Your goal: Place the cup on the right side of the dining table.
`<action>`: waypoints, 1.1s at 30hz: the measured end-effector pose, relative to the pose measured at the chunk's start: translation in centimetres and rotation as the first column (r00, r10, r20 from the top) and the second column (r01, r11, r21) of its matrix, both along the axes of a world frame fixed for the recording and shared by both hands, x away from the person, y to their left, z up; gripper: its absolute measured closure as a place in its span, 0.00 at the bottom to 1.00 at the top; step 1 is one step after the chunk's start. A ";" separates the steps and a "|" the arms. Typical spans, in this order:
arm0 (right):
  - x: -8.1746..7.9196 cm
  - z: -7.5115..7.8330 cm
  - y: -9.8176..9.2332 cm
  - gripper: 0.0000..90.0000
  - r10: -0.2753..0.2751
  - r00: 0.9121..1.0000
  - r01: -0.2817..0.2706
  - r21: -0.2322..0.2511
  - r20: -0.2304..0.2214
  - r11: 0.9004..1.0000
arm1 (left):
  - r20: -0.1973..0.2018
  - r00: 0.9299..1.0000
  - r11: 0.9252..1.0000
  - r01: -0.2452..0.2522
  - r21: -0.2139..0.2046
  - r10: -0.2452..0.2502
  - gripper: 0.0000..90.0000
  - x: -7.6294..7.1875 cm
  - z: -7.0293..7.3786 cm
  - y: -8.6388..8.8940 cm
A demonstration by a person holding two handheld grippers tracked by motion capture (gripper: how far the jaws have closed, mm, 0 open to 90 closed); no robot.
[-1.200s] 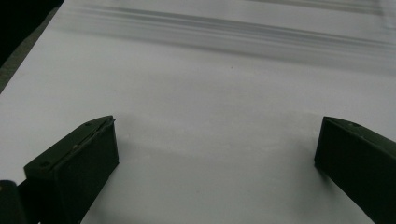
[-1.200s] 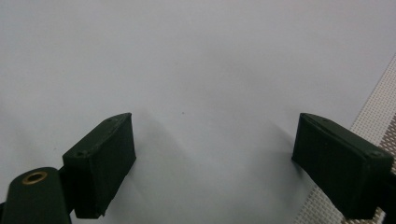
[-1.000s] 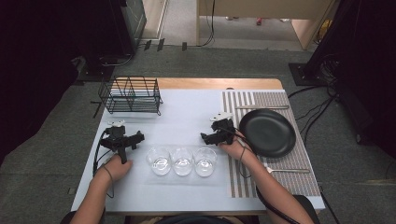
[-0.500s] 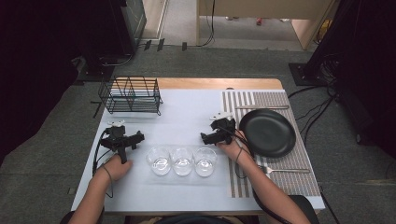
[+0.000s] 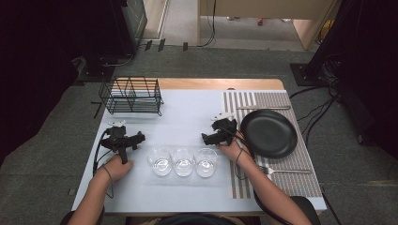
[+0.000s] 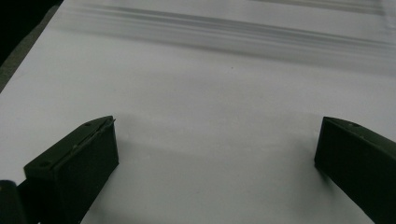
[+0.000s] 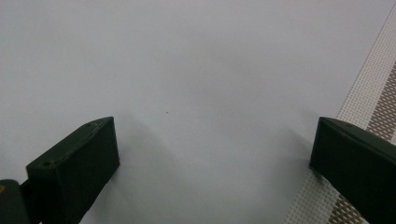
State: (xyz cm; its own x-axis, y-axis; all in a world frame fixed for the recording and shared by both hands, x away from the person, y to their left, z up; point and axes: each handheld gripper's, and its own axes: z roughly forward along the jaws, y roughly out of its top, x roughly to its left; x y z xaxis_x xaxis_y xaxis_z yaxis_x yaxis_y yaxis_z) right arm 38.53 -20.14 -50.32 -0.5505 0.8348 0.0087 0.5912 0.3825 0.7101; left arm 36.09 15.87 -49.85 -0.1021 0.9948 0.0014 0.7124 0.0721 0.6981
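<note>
— From above, why do both hands rest?
— Left gripper (image 5: 123, 139) and right gripper (image 5: 218, 132) flank the three glasses (image 5: 183, 162), ready.
— Left gripper view?
— Jaws wide, bare table (image 6: 224, 93).
— Right's?
— Jaws just opened, empty, beside the placemat (image 7: 373, 107).

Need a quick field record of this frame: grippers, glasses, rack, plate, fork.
left gripper: open, nothing between the jaws, left of the glasses
right gripper: jaws just opened, nothing between them
glasses: three, clear, in a row between the hands
wire rack: black, far left of the table
plate: black, on the striped placemat
fork: on the placemat, near the plate
</note>
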 end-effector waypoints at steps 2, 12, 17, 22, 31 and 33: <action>0.0 0.0 0.0 0.01 -0.002 1.000 0.002 -0.002 0.004 1.000 | 0.000 1.000 1.000 0.000 0.000 0.000 0.00 0.0 0.0 0.0; 0.0 0.0 0.0 0.01 -0.002 1.000 0.002 0.002 -0.001 1.000 | 0.001 1.000 1.000 0.001 0.000 -0.001 0.00 0.0 0.0 0.0; 0.1 0.1 0.0 0.02 0.000 1.000 0.000 -0.001 -0.008 1.000 | 0.000 1.000 1.000 0.000 0.001 0.000 0.00 0.0 0.0 0.0; 0.0 0.6 0.3 0.07 -0.003 0.999 0.002 -0.021 -0.042 1.000 | 0.000 1.000 1.000 0.000 0.001 0.000 0.00 0.0 0.0 0.0; 0.1 1.3 0.5 0.15 0.011 0.996 -0.011 -0.002 -0.085 1.000 | 0.000 1.000 1.000 0.000 0.001 0.000 0.00 0.0 0.0 0.0; 0.0 1.5 0.6 0.15 0.014 0.996 -0.014 -0.006 -0.084 1.000 | -0.001 1.000 1.000 0.000 0.001 0.000 0.00 0.0 0.0 0.0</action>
State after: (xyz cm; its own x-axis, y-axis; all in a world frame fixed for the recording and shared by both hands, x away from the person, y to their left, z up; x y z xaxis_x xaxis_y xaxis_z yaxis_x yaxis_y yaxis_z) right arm 38.58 -19.54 -48.86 -0.5597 0.8272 0.0505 0.6435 0.3953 0.6554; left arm 36.10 15.87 -49.85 -0.1016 0.9948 0.0026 0.7128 0.0710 0.6977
